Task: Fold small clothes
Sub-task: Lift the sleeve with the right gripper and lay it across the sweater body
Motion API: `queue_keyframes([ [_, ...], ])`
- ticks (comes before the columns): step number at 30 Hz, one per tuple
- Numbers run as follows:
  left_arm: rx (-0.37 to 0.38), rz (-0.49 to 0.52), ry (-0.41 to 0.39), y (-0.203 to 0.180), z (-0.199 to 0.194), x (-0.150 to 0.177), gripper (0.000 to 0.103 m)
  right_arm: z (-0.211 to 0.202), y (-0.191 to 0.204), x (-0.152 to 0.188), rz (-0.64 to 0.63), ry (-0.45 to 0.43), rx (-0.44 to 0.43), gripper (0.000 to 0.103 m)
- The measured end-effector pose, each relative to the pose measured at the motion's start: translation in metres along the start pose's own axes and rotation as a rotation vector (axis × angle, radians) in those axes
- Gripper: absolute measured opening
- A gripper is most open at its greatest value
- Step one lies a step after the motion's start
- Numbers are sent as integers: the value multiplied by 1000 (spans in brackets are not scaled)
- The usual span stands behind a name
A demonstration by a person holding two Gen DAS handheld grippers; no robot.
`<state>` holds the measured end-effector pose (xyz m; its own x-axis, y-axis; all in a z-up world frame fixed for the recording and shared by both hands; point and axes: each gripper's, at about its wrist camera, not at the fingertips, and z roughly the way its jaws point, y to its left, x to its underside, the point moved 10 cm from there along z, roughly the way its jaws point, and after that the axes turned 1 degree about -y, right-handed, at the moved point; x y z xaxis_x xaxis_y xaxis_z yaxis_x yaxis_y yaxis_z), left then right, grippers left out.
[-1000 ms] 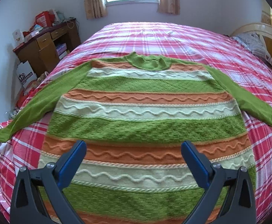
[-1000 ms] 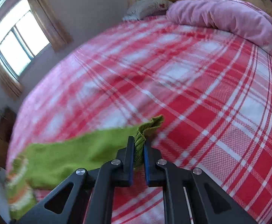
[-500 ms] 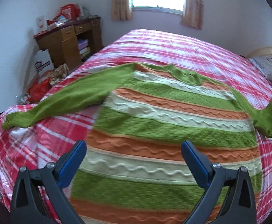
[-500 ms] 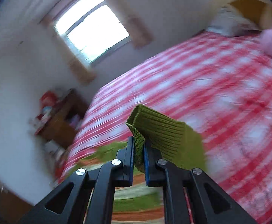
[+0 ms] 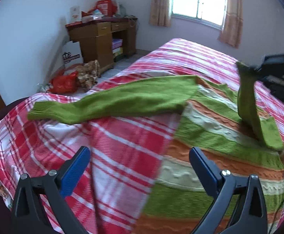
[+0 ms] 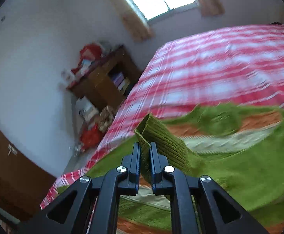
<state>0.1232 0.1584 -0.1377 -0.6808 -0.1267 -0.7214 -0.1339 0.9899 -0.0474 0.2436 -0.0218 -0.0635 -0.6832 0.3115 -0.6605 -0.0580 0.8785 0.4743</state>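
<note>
A striped green, orange and cream knit sweater [image 5: 210,156] lies flat on the red plaid bed [image 5: 122,146]. Its left green sleeve [image 5: 122,99] stretches out to the left across the bed. My right gripper [image 6: 145,150] is shut on the ribbed cuff of the right sleeve [image 6: 161,136] and holds it up over the sweater body; in the left wrist view this sleeve [image 5: 247,97] rises from the sweater to the gripper at the right edge. My left gripper [image 5: 140,167] is open and empty above the bed's near part, beside the sweater's left edge.
A wooden desk [image 5: 101,37] with clutter on top stands by the wall left of the bed. Bags and a red sack [image 5: 65,81] lie on the floor beside it. A window [image 5: 198,0] with curtains is at the back.
My right gripper has carried the right sleeve cuff up and leftwards over the sweater body. My left gripper has swung left, so the left sleeve and desk fill more of its view.
</note>
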Motion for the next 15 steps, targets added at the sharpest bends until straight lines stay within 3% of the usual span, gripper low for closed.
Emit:
queue_keyframes([
  [5, -22, -26, 22, 21, 16, 5, 103, 61, 9, 39, -34, 83, -28, 8],
  [8, -25, -38, 41, 26, 24, 8, 103, 80, 20, 59, -32, 124, -118, 9],
  [12, -25, -41, 51, 27, 26, 10, 103, 96, 33, 85, -5, 284, -190, 9],
  [15, -16, -45, 51, 26, 26, 10, 103, 69, 42, 74, -27, 214, -240, 9],
])
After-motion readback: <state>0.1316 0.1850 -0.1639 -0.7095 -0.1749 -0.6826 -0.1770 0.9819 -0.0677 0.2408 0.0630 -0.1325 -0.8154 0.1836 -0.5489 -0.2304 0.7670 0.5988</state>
